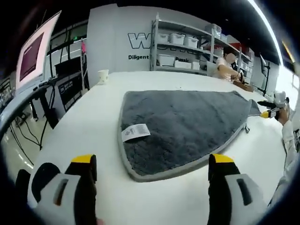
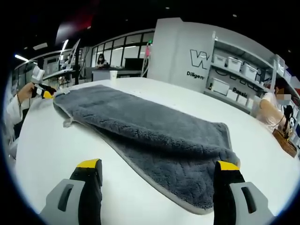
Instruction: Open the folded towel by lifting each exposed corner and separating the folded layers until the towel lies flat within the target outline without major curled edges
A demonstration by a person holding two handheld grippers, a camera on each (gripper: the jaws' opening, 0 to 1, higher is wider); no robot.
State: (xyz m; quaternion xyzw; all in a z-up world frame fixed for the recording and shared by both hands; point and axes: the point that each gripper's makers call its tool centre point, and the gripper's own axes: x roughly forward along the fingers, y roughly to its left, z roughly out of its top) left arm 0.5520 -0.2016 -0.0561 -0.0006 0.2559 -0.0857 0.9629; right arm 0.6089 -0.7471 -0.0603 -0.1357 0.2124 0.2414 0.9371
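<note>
A grey towel (image 1: 183, 124) with a pale hem lies folded on the white table (image 1: 93, 122). A white label (image 1: 136, 132) sits near its closest corner. My left gripper (image 1: 152, 161) stands open just short of that corner, with nothing between its jaws. The right gripper (image 1: 268, 113), held in a hand, is at the towel's far corner. In the right gripper view the towel (image 2: 154, 124) shows an upper layer lying over a lower one. My right gripper (image 2: 158, 165) hangs open over the near hem. The left gripper (image 2: 46, 93) is by the far corner.
A paper cup (image 1: 102, 76) stands near the table's far edge, also seen as the cup (image 2: 113, 75). Shelves with white bins (image 1: 178, 44) line the back wall. A monitor (image 1: 35, 51) is at the left. A seated person (image 2: 272, 110) works at the back right.
</note>
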